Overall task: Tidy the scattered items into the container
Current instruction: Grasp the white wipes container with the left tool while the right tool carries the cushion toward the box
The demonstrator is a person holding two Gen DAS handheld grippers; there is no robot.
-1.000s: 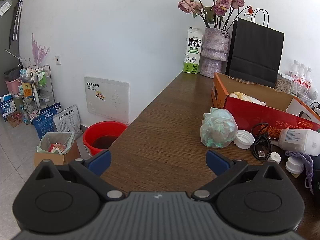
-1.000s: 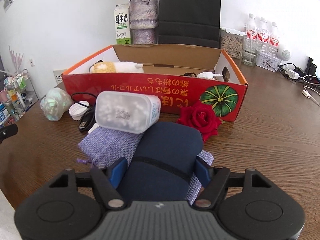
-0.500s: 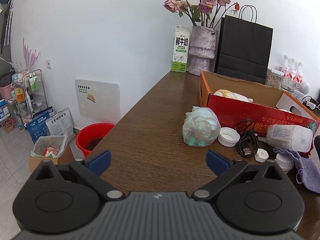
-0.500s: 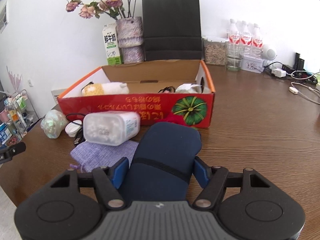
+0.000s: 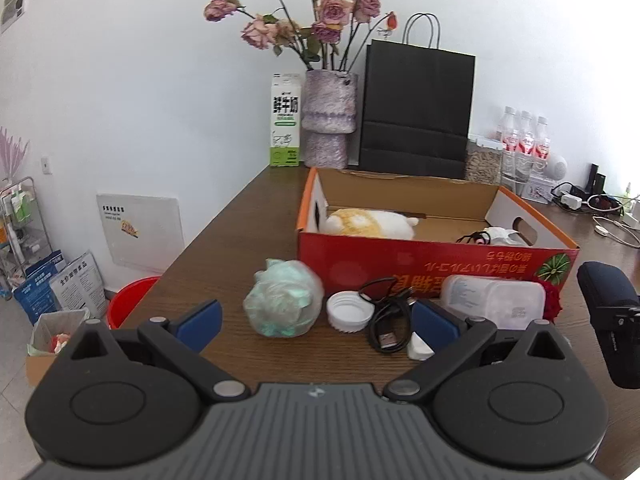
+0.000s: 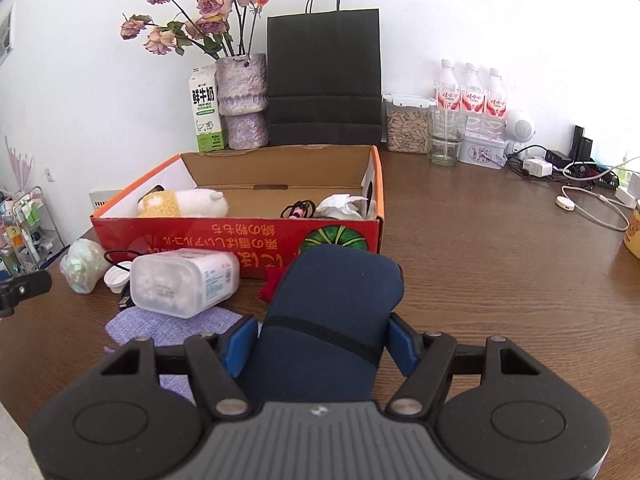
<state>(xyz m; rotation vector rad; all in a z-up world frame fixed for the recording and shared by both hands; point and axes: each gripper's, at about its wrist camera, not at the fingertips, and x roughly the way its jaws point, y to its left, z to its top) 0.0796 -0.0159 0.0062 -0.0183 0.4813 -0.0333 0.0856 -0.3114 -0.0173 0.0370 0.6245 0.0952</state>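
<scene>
Right gripper (image 6: 318, 346) fingers clamped on navy case (image 6: 332, 312), raised just short of red cardboard box (image 6: 240, 236). Left gripper (image 5: 316, 320) fingers wide, empty. Risk: case clipping box's near wall, slipping out.

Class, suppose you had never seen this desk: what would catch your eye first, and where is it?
First the dark blue pouch, large in the foreground, clamped in the right gripper. Behind it stands the red cardboard box with a plush toy at its left end. Against the wall, dried pink roses rise from a vase beside a black paper bag.
</scene>
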